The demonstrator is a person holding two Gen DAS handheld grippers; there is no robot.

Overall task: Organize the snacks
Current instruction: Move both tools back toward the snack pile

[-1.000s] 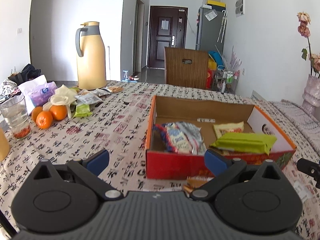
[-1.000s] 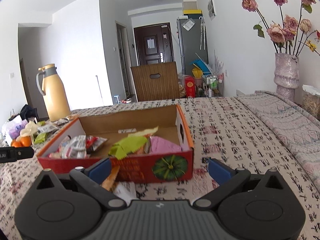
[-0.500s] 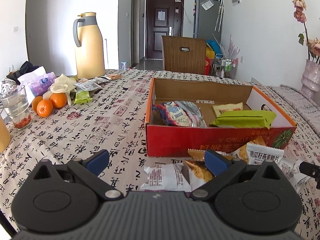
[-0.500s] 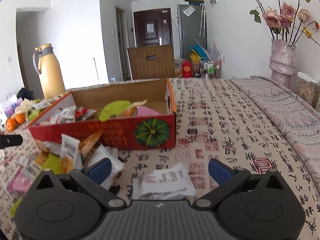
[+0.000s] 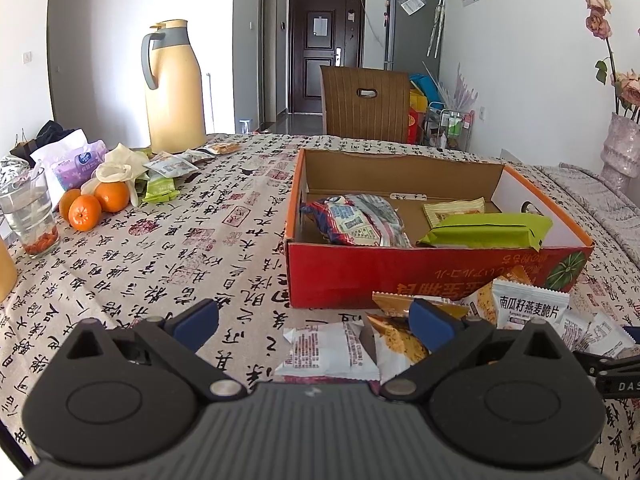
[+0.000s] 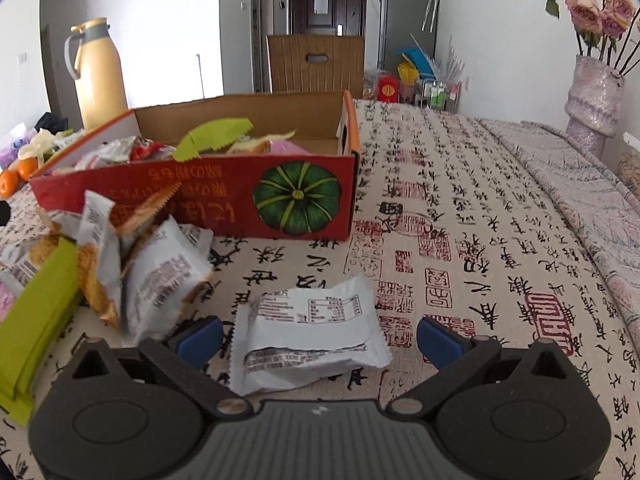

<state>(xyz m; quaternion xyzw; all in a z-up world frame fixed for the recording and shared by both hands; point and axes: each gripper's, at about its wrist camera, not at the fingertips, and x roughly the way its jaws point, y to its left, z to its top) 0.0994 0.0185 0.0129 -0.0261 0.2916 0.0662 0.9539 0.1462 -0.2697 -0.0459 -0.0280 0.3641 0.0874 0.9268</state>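
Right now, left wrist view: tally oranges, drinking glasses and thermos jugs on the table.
oranges: 3
glass: 1
thermos jug: 1
Total: 5

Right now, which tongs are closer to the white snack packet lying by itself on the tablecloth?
The right. The right tongs sit open with the lone white packet between their fingertips. The left tongs are open over the pile in front of the box.
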